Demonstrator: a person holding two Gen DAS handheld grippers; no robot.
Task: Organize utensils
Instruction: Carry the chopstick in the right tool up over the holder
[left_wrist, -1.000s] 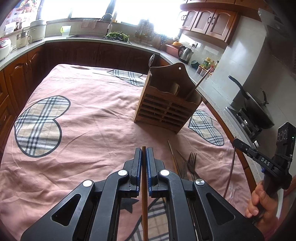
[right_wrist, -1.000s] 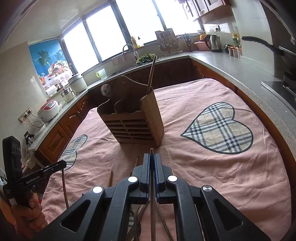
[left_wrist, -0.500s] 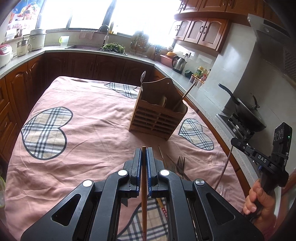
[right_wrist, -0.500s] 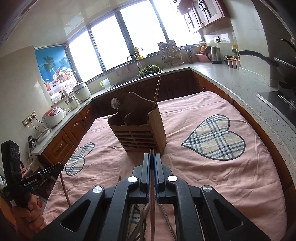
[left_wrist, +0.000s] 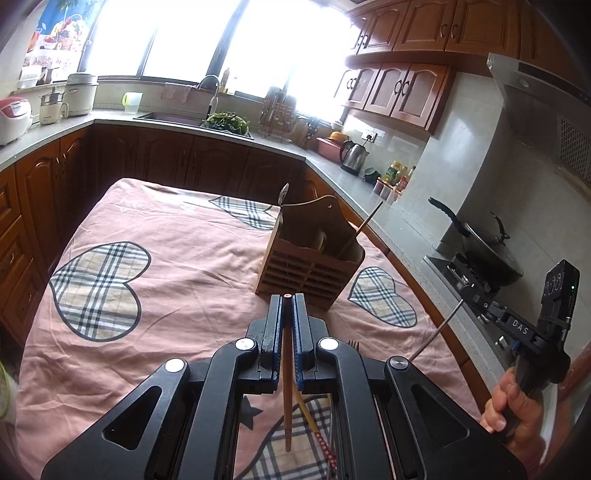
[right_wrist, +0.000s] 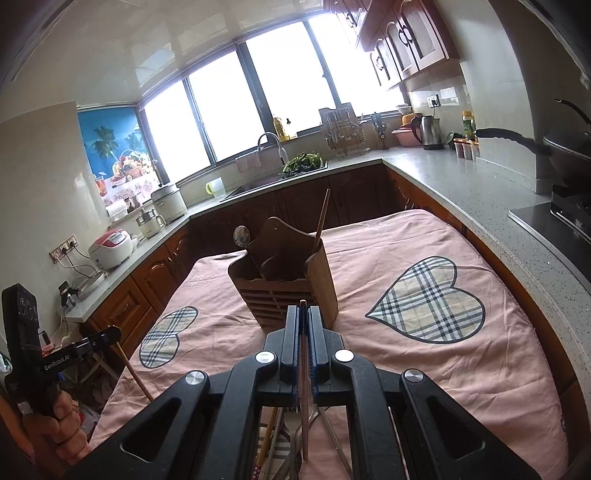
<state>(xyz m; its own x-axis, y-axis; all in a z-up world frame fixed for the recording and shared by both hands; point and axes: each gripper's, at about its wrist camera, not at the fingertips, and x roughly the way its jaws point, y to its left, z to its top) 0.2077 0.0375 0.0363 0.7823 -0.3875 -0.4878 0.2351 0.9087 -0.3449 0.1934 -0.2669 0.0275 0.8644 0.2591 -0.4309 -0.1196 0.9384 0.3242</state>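
Observation:
My left gripper (left_wrist: 287, 301) is shut on a brown wooden chopstick (left_wrist: 287, 387), held above the pink cloth. My right gripper (right_wrist: 303, 311) is shut on a thin metal chopstick (right_wrist: 303, 387). The wooden utensil holder (left_wrist: 310, 266) (right_wrist: 284, 280) stands upright just beyond both grippers. It holds a spoon (right_wrist: 241, 236) and a wooden chopstick (right_wrist: 322, 218). From the left wrist, the right gripper (left_wrist: 467, 292) hangs at the right edge with the metal chopstick (left_wrist: 436, 332) slanting down from it. From the right wrist, the left gripper (right_wrist: 115, 333) is at the far left with its wooden chopstick (right_wrist: 135, 373).
Loose utensils lie on the cloth under the grippers: a fork (left_wrist: 354, 344), a yellow chopstick (left_wrist: 314, 424) and more cutlery (right_wrist: 291, 443). The pink heart-patterned cloth (left_wrist: 184, 288) covers the table. Counters surround it, with a wok (left_wrist: 487, 254) on the stove at the right.
Both grippers have risen with their chopsticks still clamped and tilted up. The holder now looks smaller and lower in both views, and the loose utensils have slid under the grippers.

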